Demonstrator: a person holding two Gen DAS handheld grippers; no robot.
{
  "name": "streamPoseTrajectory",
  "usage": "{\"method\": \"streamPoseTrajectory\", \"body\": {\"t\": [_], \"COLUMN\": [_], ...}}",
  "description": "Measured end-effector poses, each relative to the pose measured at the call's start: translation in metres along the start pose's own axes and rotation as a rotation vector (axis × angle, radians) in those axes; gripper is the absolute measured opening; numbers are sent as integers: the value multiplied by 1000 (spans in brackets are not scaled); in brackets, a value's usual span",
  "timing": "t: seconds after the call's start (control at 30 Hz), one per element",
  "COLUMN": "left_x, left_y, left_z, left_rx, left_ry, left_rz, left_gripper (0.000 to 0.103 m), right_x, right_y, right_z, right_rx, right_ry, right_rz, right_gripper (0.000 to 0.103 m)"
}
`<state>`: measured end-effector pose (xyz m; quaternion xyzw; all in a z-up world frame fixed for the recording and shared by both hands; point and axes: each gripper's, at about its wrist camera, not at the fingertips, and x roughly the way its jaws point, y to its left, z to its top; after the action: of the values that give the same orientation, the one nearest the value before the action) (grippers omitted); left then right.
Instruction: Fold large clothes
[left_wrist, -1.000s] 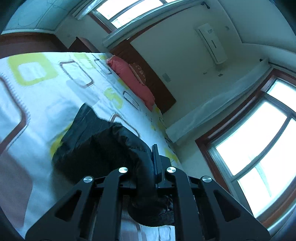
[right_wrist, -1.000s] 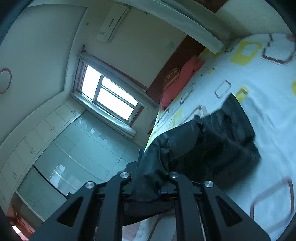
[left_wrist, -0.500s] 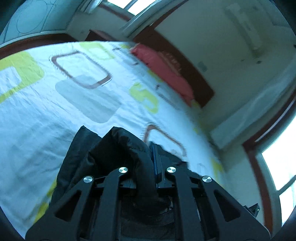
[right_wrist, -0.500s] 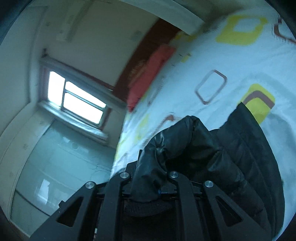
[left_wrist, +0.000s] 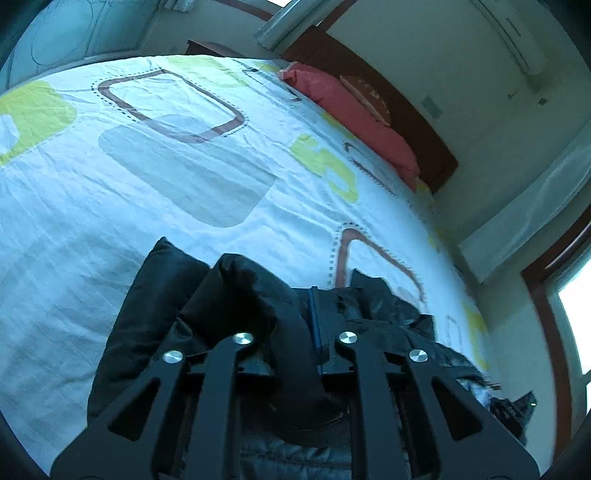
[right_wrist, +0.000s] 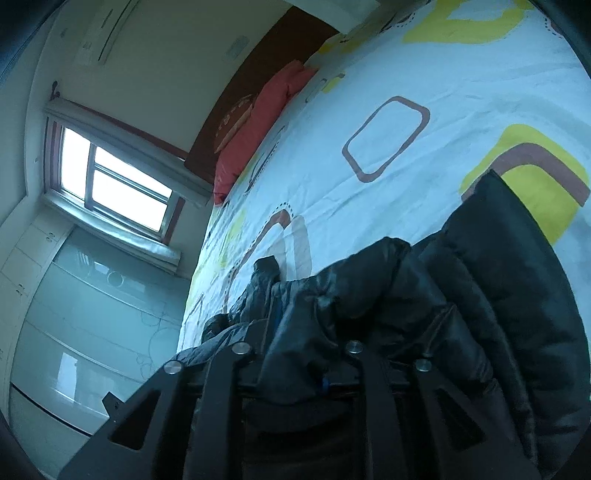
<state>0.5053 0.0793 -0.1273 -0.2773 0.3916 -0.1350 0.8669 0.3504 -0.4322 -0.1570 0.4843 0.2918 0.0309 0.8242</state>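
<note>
The black puffer jacket (left_wrist: 159, 325) lies bunched near the foot edge of the bed (left_wrist: 177, 177), lower than a second ago. Left tongs (left_wrist: 291, 325) and right tongs (right_wrist: 295, 332) each clamp a fold. Bare sheet reaches the red pillow (left_wrist: 354, 114) by the headboard

The black jacket (left_wrist: 155, 317) hides both tongs' tips, and its lower part runs off-frame.
</note>
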Motion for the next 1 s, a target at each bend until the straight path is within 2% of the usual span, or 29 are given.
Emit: {"method": "streamPoseTrajectory", "body": {"t": [0.03, 0.07, 0.1, 0.13, 0.17, 0.23, 0.3, 0.37, 0.5, 0.57, 0.67, 0.77, 0.83, 0.93, 1.0], "left_x": [-4, -6, -10, -14, -21, -34, -45, -54, -54, -42, -21, -1, 15, 36, 55], "left_y": [0, 0, -1, -1, -1, -1, 1, 2, -2, -12, -30, -47, -56, -59, -54], "left_z": [1, 3, 5, 7, 9, 12, 15, 14, 3, -2, -5, -3, 1, 7, 10], "left_rx": [-9, -19, -33, -43, -55, -77, -96, -87, -10, 64, 147, 218, 258, 272, 261], "left_ry": [11, 22, 34, 34, 18, -6, -25, -38, -28, -1, 24, 32, 28, 36, 69], "left_rz": [-27, -53, -90, -106, -116, -146, -160, -142, -86, -38, 11, 51, 84, 127, 175], "left_gripper": [29, 37, 57, 69, 70, 75, 76, 76, 75, 72, 71, 71, 71, 71, 71], "right_x": [-4, -3, -9, -16, -20, -30, -33, -36, -26, -12, 22, 61, 83, 113, 130], "right_y": [0, -1, 1, 4, 7, 14, 19, 24, 36, 43, 63, 87, 98, 106, 101], "right_z": [1, 4, 4, 3, 3, 2, -2, -7, -17, -19, -17, -13, -11, -15, -17], "right_rx": [12, 19, 18, 10, 2, -24, -45, -74, -163, -206, -294, -425, -497, -601, -636], "right_ry": [5, 7, -3, -22, -31, -40, -28, -28, -21, 0, 42, 58, 65, 81, 104], "right_rz": [21, 36, 52, 58, 55, 65, 61, 44, -67, -145, -237, -338, -376, -450, -500], "right_gripper": [27, 37, 52, 58, 69, 73, 73, 73, 73, 72, 65, 59, 59, 59, 59]}}
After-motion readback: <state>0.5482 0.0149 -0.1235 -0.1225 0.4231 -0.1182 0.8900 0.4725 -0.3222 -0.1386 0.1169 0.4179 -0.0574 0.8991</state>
